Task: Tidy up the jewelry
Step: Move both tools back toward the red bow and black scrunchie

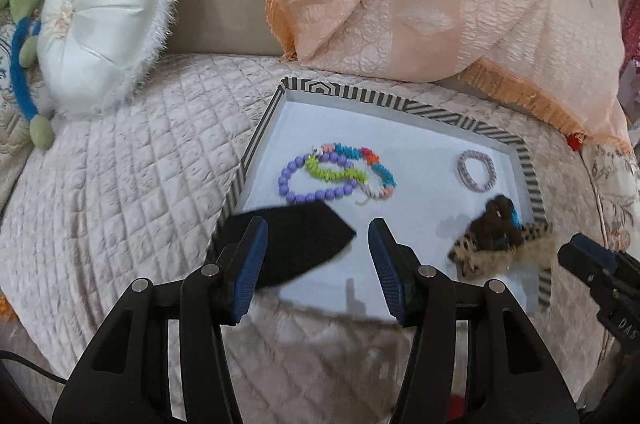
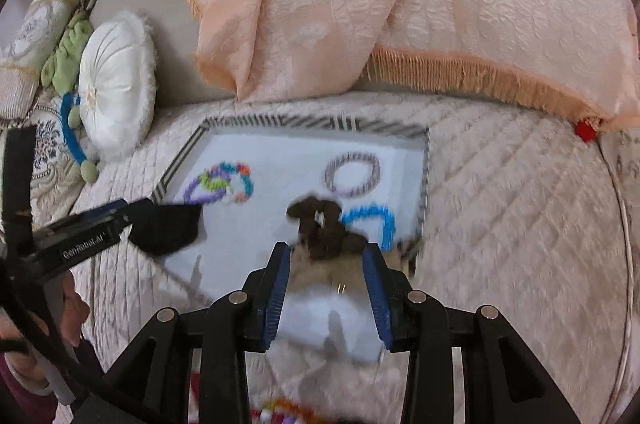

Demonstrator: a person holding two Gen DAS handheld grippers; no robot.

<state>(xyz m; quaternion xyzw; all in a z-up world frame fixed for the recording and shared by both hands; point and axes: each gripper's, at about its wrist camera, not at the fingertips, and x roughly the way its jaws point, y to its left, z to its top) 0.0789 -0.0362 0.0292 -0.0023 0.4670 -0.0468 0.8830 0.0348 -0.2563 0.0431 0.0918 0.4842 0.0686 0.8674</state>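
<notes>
Quilted pale bedspread (image 1: 120, 184) under everything, diamond stitching, satin sheen; peach fringed throw (image 1: 400, 4) bunched behind. Far left, round white pleated cushion (image 1: 100, 20) with fuzzy rim. Shallow tray (image 1: 262, 128), striped black-and-white rim, smooth white floor. On it, left to right: flat black fabric piece (image 1: 304, 240), lilac bead bracelet (image 1: 316, 194) tangled with a multicolour bracelet (image 1: 380, 168), small lavender woven ring (image 1: 476, 170), brown fuzzy scrunchie (image 1: 498, 220) on leopard-print fur, blue bracelet (image 2: 372, 220). Your left gripper (image 1: 318, 264) stands wide apart, nothing clamped; black piece lies just past its left finger. Your right gripper (image 2: 326, 288) is parted, pads gripping nothing; brown scrunchie sits just ahead between the fingertips.
</notes>
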